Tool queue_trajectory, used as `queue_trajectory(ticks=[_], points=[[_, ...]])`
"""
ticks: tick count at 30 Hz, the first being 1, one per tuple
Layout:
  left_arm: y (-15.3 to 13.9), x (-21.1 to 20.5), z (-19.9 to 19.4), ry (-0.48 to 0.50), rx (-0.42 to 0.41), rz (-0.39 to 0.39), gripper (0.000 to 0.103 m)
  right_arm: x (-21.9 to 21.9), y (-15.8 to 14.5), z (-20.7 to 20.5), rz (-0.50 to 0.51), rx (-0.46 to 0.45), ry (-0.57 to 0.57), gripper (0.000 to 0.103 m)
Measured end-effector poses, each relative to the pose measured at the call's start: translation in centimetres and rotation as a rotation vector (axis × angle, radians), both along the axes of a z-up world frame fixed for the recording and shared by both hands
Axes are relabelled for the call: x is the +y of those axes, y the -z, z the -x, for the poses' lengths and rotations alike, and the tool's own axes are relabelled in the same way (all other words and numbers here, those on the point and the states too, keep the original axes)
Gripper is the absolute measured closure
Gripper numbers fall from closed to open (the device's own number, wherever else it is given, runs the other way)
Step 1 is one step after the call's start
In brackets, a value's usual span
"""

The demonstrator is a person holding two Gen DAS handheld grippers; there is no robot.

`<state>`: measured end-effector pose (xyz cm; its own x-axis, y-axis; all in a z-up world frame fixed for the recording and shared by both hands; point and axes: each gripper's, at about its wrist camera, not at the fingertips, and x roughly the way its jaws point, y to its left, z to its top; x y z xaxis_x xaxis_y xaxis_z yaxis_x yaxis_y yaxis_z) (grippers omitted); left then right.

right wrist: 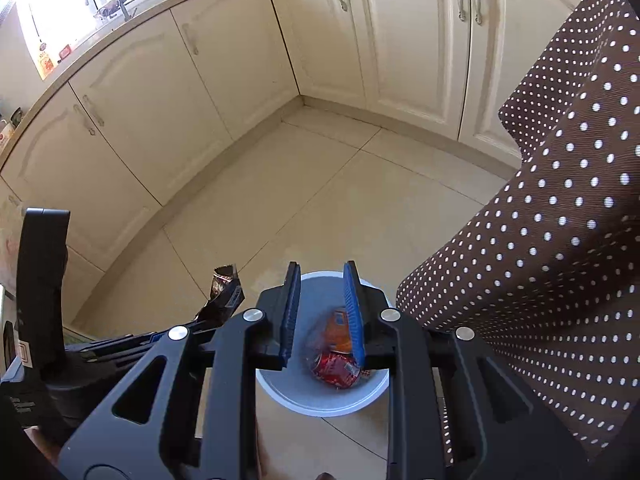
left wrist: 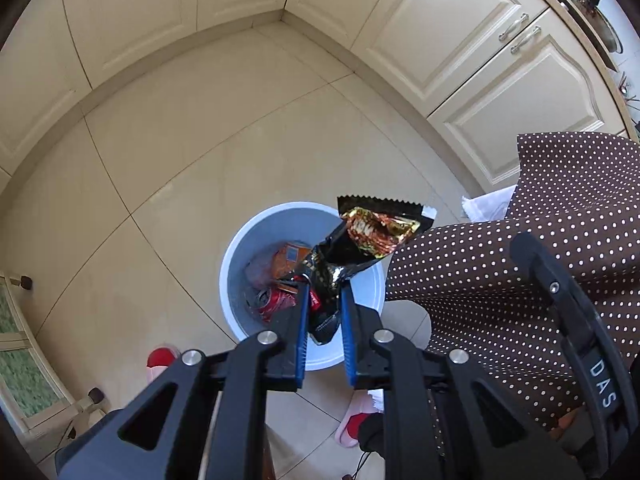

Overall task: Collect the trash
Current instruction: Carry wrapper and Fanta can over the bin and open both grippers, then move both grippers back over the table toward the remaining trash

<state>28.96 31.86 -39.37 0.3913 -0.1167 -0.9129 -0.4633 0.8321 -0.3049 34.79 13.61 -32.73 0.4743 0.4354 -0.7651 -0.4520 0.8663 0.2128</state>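
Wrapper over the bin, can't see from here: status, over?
Left gripper shut on wrapper, above bin. Right gripper open, empty, over bin too. Cans already inside. Nothing in the way.

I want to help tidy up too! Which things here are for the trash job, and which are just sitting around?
For the trash job:
left gripper, pinching the black snack wrapper
white bin
crushed red can and orange packet already inside it
right gripper, open over the bin

Just sitting around:
cream cupboards
red slippers
dotted brown cloth

one bin (left wrist: 236, 256), one wrapper (left wrist: 372, 232), two slippers (left wrist: 160, 358)
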Motion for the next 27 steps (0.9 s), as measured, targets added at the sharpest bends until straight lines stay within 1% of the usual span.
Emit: queue_trajectory(ticks=[3, 6, 7, 9, 18, 21, 24, 26, 27], points=[[-0.4, -0.3, -0.3, 0.01, -0.009, -0.006, 0.087, -0.1, -0.2, 0.1, -0.004, -0.003, 0.003, 0.08], [-1.2, -0.6, -0.6, 0.017, -0.015, -0.012, 0.083, -0.3, -0.6, 0.2, -0.003, -0.02, 0.007, 0.074], [-1.5, -0.7, -0.7, 0.017, -0.02, -0.01, 0.083, -0.4, -0.7, 0.2, -0.005, -0.022, 0.008, 0.073], [-2.4, -0.8, -0.5, 0.02, -0.041, -0.012, 0.083, -0.7, -1.0, 0.3, -0.007, -0.031, 0.012, 0.073], [-5.4, -1.5, 0.5, 0.028, -0.075, -0.048, 0.083, -1.4, -3.0, 1.1, -0.025, -0.062, 0.015, 0.073], [-6.9, -2.0, 1.3, 0.03, -0.092, -0.07, 0.083, -1.8, -4.2, 1.6, -0.036, -0.082, 0.015, 0.073], [-8.9, -2.7, 1.9, 0.033, -0.126, -0.086, 0.083, -2.5, -6.0, 2.5, -0.05, -0.114, 0.015, 0.073], [-10.7, -3.4, 2.2, 0.039, -0.159, -0.095, 0.083, -2.9, -7.2, 2.9, -0.061, -0.135, 0.016, 0.073], [-12.0, -3.8, 2.6, 0.045, -0.184, -0.102, 0.083, -3.4, -8.3, 3.4, -0.07, -0.156, 0.017, 0.073]])
